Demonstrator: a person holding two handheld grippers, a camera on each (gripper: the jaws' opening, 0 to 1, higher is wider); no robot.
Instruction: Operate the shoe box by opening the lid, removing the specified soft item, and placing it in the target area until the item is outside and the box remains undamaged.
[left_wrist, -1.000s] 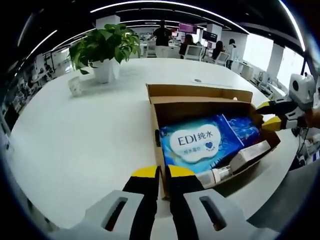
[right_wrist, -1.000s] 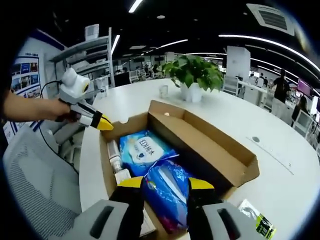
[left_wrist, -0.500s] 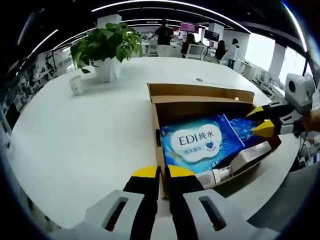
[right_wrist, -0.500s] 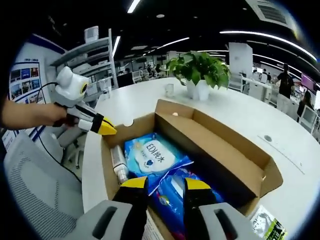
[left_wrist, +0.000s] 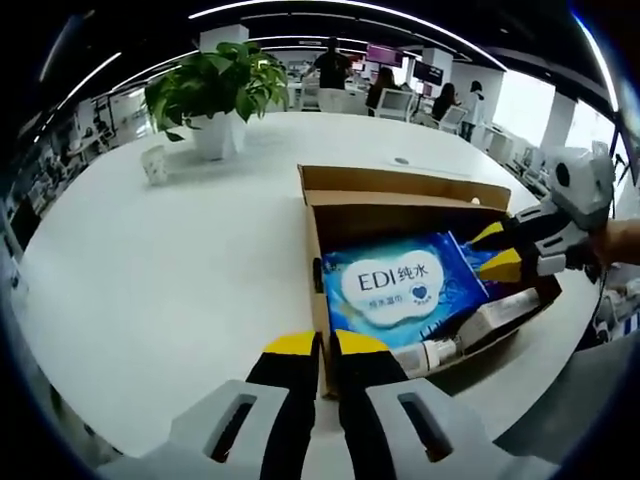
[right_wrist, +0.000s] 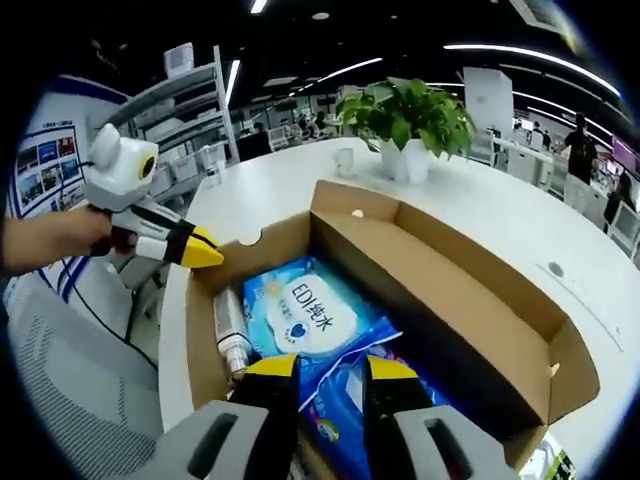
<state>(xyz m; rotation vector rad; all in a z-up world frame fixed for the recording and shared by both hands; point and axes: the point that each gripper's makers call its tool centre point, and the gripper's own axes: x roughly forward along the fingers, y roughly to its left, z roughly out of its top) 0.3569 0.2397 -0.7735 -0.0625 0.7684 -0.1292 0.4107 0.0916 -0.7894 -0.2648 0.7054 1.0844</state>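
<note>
The right gripper (left_wrist: 497, 250) has dropped from the box's far rim into the open shoe box (left_wrist: 400, 190), its fingers now narrowed around the darker blue soft pack (right_wrist: 345, 415) lying beside the EDI wipes pack (left_wrist: 395, 285). The left gripper (left_wrist: 317, 345) sits with fingers nearly together, pinching the near wall. Removal looks underway; next comes a firm grip and a straight lift towards the white surface (left_wrist: 170, 260).

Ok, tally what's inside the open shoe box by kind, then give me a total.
Blue wet-wipe packs: 2, the EDI pack and a second blue pack between the right gripper jaws.
White tubes or bottles: 2, one capped, one longer.
Total: 4 visible items in the shoe box.
</note>
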